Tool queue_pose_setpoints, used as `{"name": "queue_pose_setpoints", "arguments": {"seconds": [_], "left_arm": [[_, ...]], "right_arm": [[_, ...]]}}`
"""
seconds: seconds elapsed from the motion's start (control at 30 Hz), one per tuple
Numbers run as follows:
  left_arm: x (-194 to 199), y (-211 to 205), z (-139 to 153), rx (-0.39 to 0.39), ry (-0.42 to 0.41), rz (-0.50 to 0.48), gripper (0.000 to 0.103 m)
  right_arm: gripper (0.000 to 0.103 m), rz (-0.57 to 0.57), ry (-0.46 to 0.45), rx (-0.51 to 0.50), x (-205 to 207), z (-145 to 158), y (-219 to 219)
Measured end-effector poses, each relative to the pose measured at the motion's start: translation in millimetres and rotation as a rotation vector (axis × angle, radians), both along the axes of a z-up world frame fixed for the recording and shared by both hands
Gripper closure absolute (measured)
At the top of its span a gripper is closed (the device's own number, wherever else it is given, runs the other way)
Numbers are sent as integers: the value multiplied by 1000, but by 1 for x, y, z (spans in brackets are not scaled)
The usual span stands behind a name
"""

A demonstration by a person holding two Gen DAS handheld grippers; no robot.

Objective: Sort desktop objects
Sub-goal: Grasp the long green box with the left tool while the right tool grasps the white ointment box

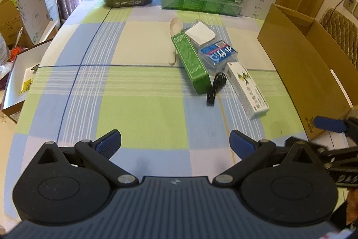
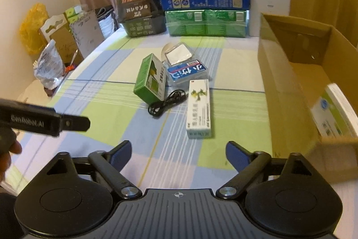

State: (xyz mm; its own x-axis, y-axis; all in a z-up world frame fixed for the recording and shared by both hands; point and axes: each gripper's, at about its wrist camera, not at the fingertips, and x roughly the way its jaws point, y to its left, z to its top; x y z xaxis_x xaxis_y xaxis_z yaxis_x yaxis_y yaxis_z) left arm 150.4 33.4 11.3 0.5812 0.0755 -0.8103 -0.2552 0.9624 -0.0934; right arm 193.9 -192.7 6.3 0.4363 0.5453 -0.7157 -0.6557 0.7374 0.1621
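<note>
Checked cloth in green, blue and cream covers the desk (image 1: 138, 104). At its right edge stands an open cardboard box (image 2: 288, 91) with a white-and-green packet (image 2: 335, 111) inside. Mid-desk lies a cluster: green carton (image 1: 191, 62), white carton (image 1: 247, 91), blue-labelled clear case (image 1: 218, 55), clear case with a white pad (image 1: 200, 34), white spoon (image 1: 173, 37), coiled black cable (image 1: 214, 87). Left tongs (image 1: 175, 145) and right tongs (image 2: 179, 156) hang spread wide, holding nothing, over bare cloth near the cluster.
</note>
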Motion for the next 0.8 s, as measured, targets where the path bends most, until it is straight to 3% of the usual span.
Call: {"name": "queue_pose_setpoints", "arguments": {"seconds": [0.2,0.43,0.67,0.8], "left_arm": [[43,12,-9,-22,-10,-22,5],[91,14,-23,-15,13,-58,21],[133,13,-40,-38,16,-81,26],[147,18,-51,-45,29,-67,42]], "right_arm": [[32,14,-9,-44,34,-23,22],[36,0,-14,-92,70,-46,39],[42,6,0,-118,92,-61,50],[47,8,11,-123,99,-67,53]]}}
